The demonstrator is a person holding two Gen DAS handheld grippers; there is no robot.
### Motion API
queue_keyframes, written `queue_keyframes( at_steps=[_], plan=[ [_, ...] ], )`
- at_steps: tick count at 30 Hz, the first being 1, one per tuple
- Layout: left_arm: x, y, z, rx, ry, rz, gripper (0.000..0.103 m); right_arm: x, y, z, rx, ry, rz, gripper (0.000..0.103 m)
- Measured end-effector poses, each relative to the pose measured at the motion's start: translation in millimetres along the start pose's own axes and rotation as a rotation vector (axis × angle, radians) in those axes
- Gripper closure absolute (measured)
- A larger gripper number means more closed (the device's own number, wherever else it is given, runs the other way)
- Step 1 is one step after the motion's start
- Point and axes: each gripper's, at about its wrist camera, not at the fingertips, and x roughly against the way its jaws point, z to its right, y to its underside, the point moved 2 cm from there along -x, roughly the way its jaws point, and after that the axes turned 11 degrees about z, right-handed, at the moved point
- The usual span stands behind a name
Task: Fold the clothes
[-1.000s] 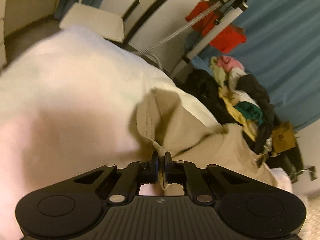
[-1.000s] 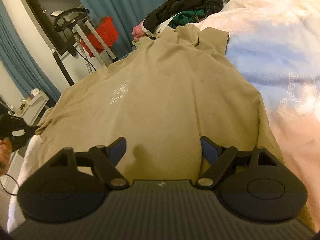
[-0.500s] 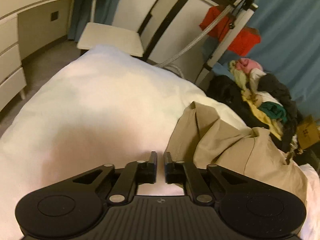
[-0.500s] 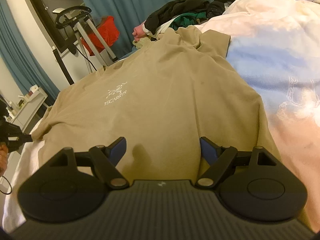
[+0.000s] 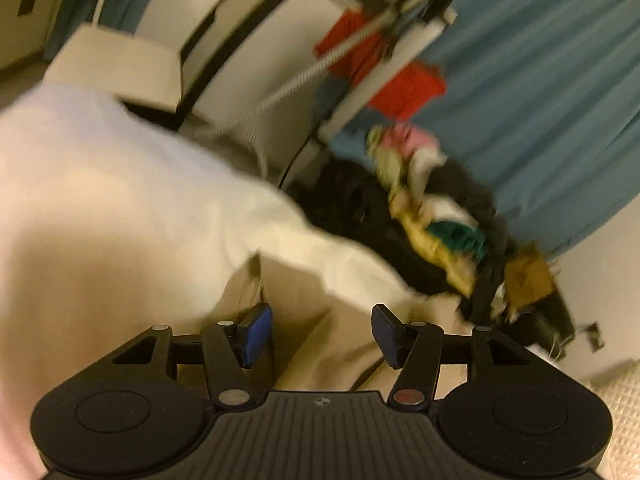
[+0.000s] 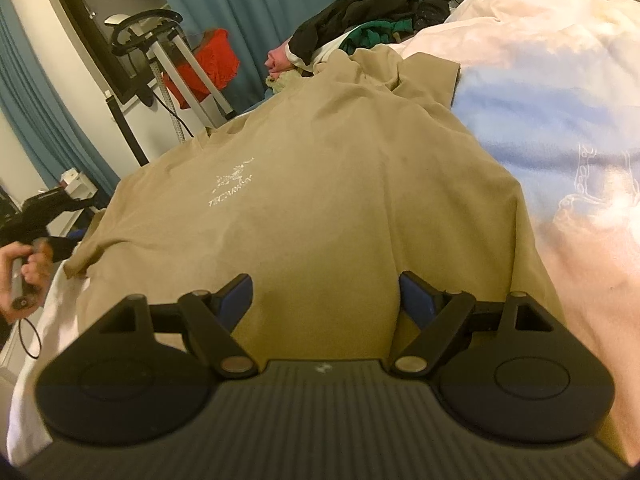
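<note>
A: We are over a bed with a pale pink-and-blue printed duvet [image 6: 560, 112], and teal curtains [image 6: 248, 4] hang behind it.

B: Our tan cotton T-shirt with a small white chest logo [image 6: 320, 200] lies spread flat on that duvet, logo side up. Its far end is bunched against a heap of dark, green and pink clothes [image 6: 360, 20].

A: Our right gripper [image 6: 326, 300] sits low over the shirt's near edge with its blue-padded fingers [image 6: 236, 300] spread wide, nothing between them.

B: Our left gripper [image 5: 320, 332] is released too, pads apart above a fold of the same tan fabric. That view is blurred, so we cannot tell whether a pad touches the cloth.

A: From the right camera we see the left tool at the shirt's left corner, just beside the fabric.

B: Past the bed stands a white-and-black upright garment steamer stand [image 6: 168, 52], with a red cloth item [image 6: 208, 64] behind it.
</note>
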Motion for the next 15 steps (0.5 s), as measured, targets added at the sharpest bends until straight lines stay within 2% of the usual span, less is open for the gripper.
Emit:
queue_keyframes(
  at_steps=[3,8,11,12,13,15],
  plan=[
    [-7,7,-2,-0.023,-0.023,-0.043,0.045,-4,1,0,0.001,0.008,-0.002,0.021],
    [8,20,-9,-0.060,0.034,-0.157,0.042,-6,2,-2,0.017,0.011,-0.001,0.021],
    [19,28,-9,-0.082,0.029,-0.186,0.056,-4,2,-2,0.017,0.008,0.001,0.021],
    [20,32,-8,-0.098,0.018,-0.195,0.081,-4,2,-2,0.018,0.007,0.001,0.021],
    [21,33,-5,-0.125,-0.015,-0.203,0.099,-3,2,-2,0.018,0.007,0.001,0.021],
    [29,29,-6,-0.125,-0.041,-0.162,0.098,-2,2,-3,0.020,0.005,0.003,0.021]
  ],
)
